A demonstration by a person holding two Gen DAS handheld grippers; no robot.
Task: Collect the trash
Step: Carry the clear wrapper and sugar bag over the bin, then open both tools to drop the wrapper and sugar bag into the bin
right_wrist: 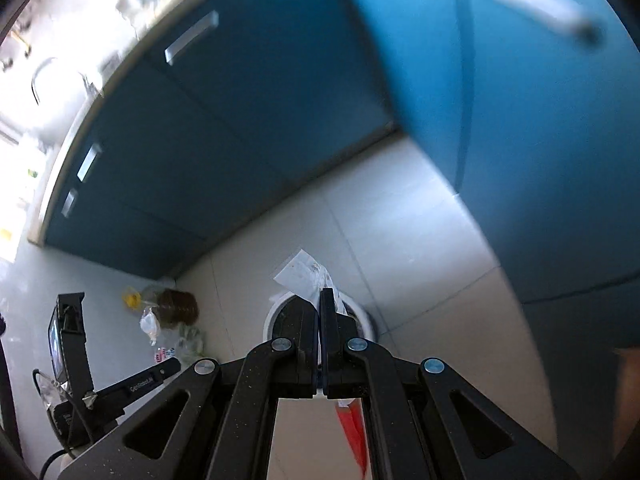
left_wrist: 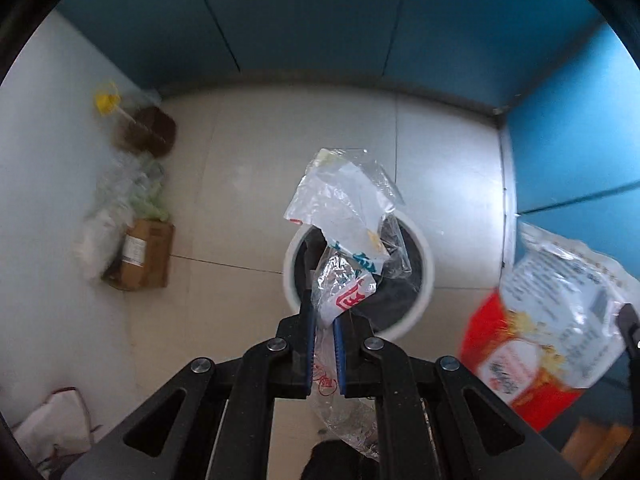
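My left gripper [left_wrist: 324,280] is shut on a clear crumpled plastic wrapper [left_wrist: 344,216] with red and blue print, held above a white round trash bin [left_wrist: 292,280] with a dark liner. My right gripper [right_wrist: 319,300] is shut on a red and white snack bag [right_wrist: 304,276], seen edge-on, with its red end [right_wrist: 354,428] hanging below the jaws; the same bag [left_wrist: 552,320] shows at the right of the left wrist view. The bin [right_wrist: 272,320] sits just beyond the right fingertips. The left gripper's body [right_wrist: 80,360] shows at the lower left of the right wrist view.
Blue cabinets [left_wrist: 320,20] line the far wall and right side [left_wrist: 580,140]. By the left wall lie a cardboard box [left_wrist: 144,256], plastic bags [left_wrist: 120,200], a brown bag [left_wrist: 148,132] and a yellow-capped item [left_wrist: 107,100]. A white bag [left_wrist: 52,428] sits lower left.
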